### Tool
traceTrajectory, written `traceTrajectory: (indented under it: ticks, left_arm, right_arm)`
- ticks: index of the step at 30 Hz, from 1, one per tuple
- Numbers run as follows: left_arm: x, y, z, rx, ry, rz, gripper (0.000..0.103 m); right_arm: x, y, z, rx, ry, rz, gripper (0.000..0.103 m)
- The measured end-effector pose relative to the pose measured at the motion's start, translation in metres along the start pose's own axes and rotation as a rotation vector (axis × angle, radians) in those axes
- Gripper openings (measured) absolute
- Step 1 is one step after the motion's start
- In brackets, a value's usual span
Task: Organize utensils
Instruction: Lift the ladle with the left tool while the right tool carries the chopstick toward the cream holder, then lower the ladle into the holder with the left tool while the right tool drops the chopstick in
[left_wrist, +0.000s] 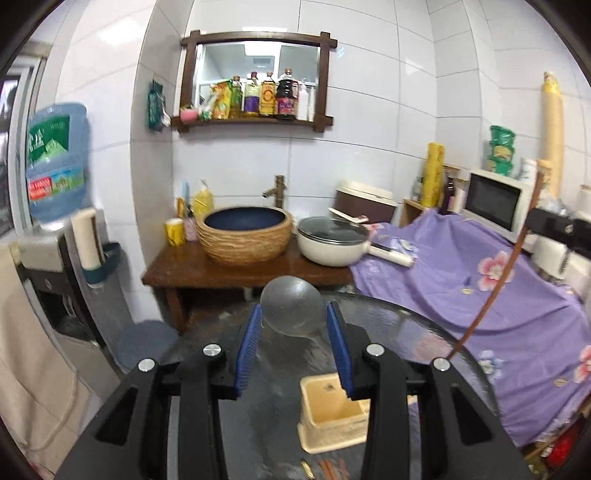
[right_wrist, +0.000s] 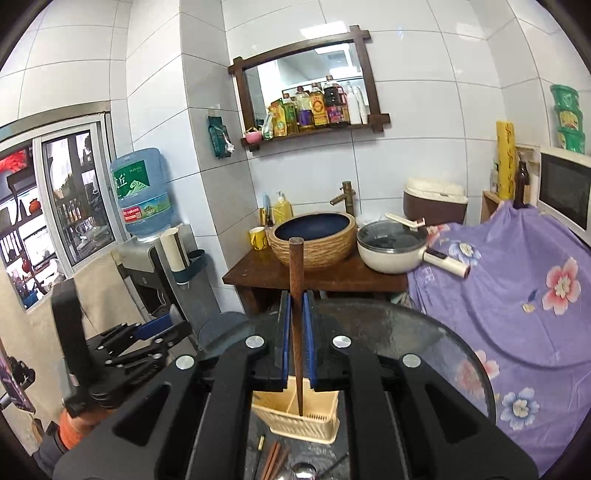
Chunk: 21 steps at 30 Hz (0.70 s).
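Left side: your left gripper (left_wrist: 293, 343) carries a metal ladle. The blue pads (left_wrist: 248, 349) stand partly apart and clamp the ladle bowl (left_wrist: 291, 308) across its width; the bowl rises past the fingertips, above the round glass table (left_wrist: 424, 332). Gripping the bowl rather than a thin shaft appears intended to keep the ladle from swinging. Its handle is not visible.

Centre: the cream utensil caddy (right_wrist: 295, 413) stands on the glass table, just beneath both grippers. It is the likely destination for every utensil. Loose chopsticks (right_wrist: 275, 458) and a spoon (right_wrist: 304, 470) lie on the table on the near side of the caddy, not yet sorted.

Right side: your right gripper (right_wrist: 296, 332) has its jaws nearly closed on a dark wooden handle (right_wrist: 296, 266). The handle runs upright between the pads; in the right wrist view its lower end lines up with a caddy compartment, though whether it is inside cannot be determined. An upright hold suits a straight vertical insertion.

Labels: the water jug (right_wrist: 142, 192) carries a green label with Chinese characters; they are too blurred to read reliably. The bottle labels on the mirror shelf (right_wrist: 314, 131) are illegible.
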<state>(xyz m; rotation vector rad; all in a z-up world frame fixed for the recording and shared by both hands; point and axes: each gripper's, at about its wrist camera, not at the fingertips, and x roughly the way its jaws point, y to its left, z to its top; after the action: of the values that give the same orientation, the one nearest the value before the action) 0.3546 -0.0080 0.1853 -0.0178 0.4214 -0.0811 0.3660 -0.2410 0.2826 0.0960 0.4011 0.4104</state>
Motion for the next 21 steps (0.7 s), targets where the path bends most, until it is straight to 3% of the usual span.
traceTrajectory:
  ticks: [4, 9, 15, 21]
  left_arm:
    - [0.029, -0.004, -0.007, 0.022, 0.032, 0.042, 0.036]
    - [0.061, -0.011, -0.038, 0.066, 0.082, 0.069, 0.036]
    - [0.084, -0.018, -0.070, 0.098, 0.135, 0.074, 0.036]
    - [0.096, -0.025, -0.086, 0.118, 0.168, 0.059, 0.036]
  right_arm:
    - [0.022, 0.010, -0.007, -0.057, -0.009, -0.046, 0.007]
    - [0.058, 0.008, -0.045, -0.079, 0.009, -0.081, 0.007]
    - [0.093, -0.002, -0.089, -0.058, 0.062, -0.090, 0.007]
    - [0.109, -0.014, -0.111, -0.026, 0.086, -0.086, 0.008]
